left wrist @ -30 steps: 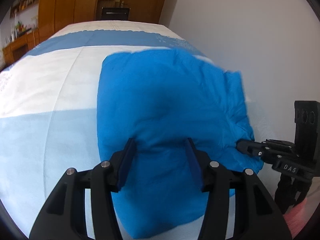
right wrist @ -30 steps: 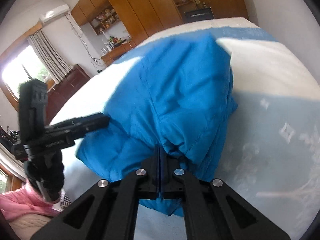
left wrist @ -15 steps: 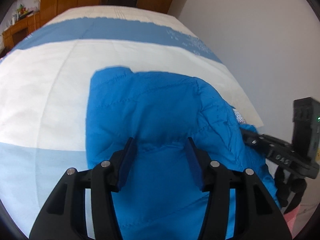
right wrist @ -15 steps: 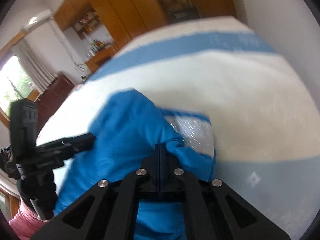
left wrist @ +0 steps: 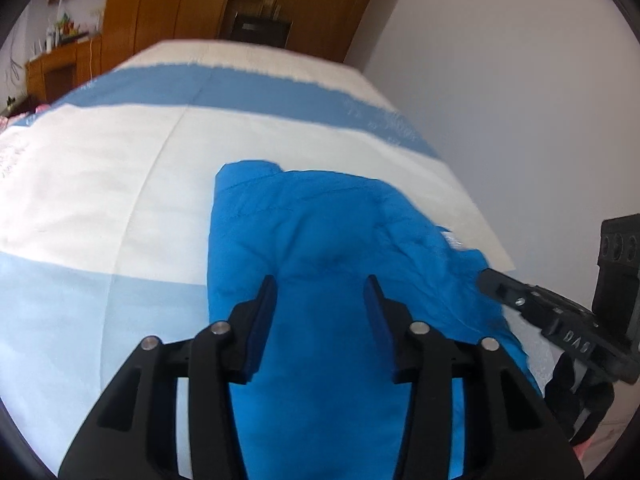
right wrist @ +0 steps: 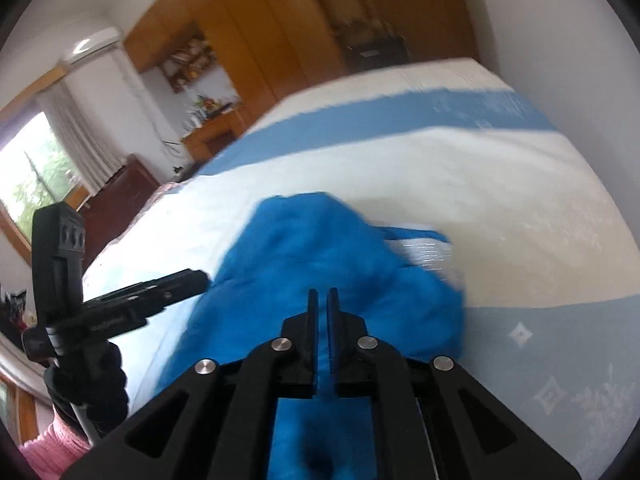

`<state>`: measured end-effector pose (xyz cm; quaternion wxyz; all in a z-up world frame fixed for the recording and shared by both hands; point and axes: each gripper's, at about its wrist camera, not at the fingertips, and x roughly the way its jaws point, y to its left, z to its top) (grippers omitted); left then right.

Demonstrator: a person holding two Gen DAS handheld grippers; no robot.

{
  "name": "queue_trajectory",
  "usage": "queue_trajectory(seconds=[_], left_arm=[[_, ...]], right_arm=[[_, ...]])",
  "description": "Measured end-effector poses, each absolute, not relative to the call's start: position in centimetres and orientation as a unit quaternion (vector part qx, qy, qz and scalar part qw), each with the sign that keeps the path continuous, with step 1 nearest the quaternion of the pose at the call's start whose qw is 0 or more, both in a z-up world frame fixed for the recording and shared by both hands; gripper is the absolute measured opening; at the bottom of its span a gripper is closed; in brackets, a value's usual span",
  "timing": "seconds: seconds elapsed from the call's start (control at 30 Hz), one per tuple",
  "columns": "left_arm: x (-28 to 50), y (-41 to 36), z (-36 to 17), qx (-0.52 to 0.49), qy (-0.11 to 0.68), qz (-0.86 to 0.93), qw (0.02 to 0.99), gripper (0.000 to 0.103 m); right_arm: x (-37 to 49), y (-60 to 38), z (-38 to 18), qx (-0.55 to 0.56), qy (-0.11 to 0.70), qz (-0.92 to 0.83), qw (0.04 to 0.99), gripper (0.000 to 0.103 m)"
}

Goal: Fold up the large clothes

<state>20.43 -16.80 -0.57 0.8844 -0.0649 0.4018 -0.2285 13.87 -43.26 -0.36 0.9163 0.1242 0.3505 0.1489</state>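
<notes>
Jacket [left wrist: 320, 248]: bright blue padded jacket, lying on the striped bedspread [left wrist: 120, 184], near the bed edge that runs along the white wall [left wrist: 520, 100].
Long axis: runs away from both cameras toward the far end of the bed; the folded bulk sits directly ahead of and under both grippers.
Left gripper [left wrist: 322, 292]: jaws partly apart, just been closing somewhat; jacket fabric shows between the blue pads but they do not press on it. Nothing held.
Right gripper [right wrist: 323, 304]: jaws just cracked apart to a narrow slit; no fabric caught in the gap. Judged released.
Silver lining [right wrist: 428, 256]: patch exposed at the right-hand edge of the jacket.
Nearer hand: right one is closer to that edge; left sits over the middle.
Next move, judged: reach forward along the axis for a new hold.
</notes>
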Motion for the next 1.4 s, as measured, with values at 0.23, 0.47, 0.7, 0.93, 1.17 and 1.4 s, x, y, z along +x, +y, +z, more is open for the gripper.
queue_trajectory(seconds=[0.23,0.47,0.7,0.93,1.17,1.4], left_arm=[[18.5,-18.9,-3.2,-0.025,0.389,-0.256,0.885,0.037],[18.8,-19.2,-5.4,-0.026,0.387,-0.261,0.884,0.032],[18.1,-19.9,-6.2,-0.006,0.385,-0.257,0.886,0.031],[17.9,-19.9,-6.6,-0.002,0.384,-0.256,0.887,0.03],[17.8,-20.0,-6.6,-0.002,0.379,-0.254,0.89,0.03],[17.7,-19.8,-6.5,-0.005,0.38,-0.252,0.89,0.029]], right_arm=[[12.4,-41.3,-2.6,0.099,0.333,0.123,0.93,0.004],[12.5,-40.5,-4.8,0.082,0.334,0.11,0.933,0.002],[12.9,-41.0,-6.2,0.085,0.333,0.11,0.933,0.002],[13.0,-41.1,-6.6,0.087,0.33,0.11,0.933,0.002],[12.7,-41.0,-6.7,0.087,0.326,0.108,0.935,0.002],[12.7,-40.9,-6.4,0.079,0.329,0.105,0.935,0.002]])
